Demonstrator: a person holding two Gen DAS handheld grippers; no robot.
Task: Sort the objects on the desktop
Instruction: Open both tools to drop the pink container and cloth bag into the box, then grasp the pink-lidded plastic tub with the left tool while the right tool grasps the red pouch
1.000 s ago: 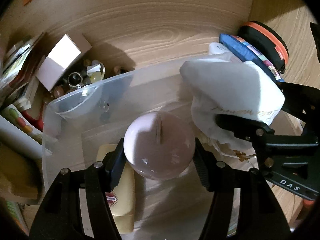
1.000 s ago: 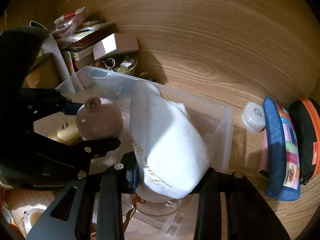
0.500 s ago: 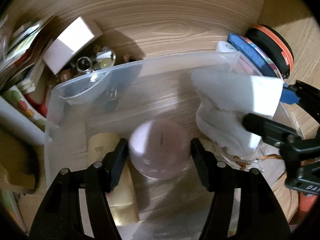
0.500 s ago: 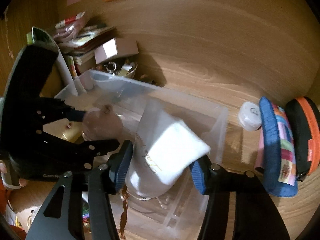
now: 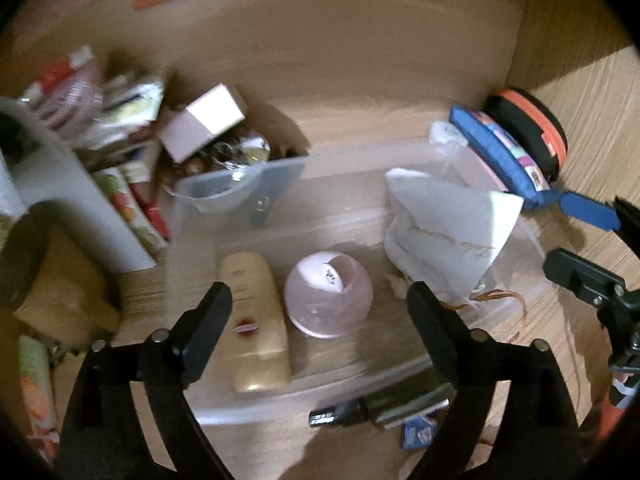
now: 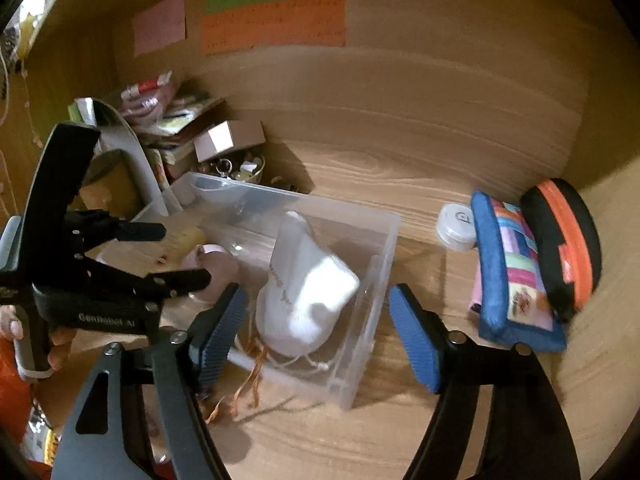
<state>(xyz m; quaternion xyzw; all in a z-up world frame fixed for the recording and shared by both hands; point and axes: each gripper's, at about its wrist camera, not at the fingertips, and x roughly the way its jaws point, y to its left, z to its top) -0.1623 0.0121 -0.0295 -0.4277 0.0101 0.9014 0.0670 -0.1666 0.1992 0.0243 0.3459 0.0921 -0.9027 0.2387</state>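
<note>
A clear plastic bin stands on the wooden desk. Inside it lie a pink round jar, a cream bottle and a white cloth pouch with gold lettering and brown cords. My left gripper is open and empty, above the bin's near side over the jar. My right gripper is open and empty, raised over the bin's right end near the pouch.
A blue patchwork pouch and a black-orange case lie right of the bin, with a small white jar beside them. Books, a small box and a trinket bowl crowd the back left. A dark pen-like item lies before the bin.
Both grippers opened and pulled back upward. The left one released the pink jar and the right one released the white pouch; both now rest in the bin.
</note>
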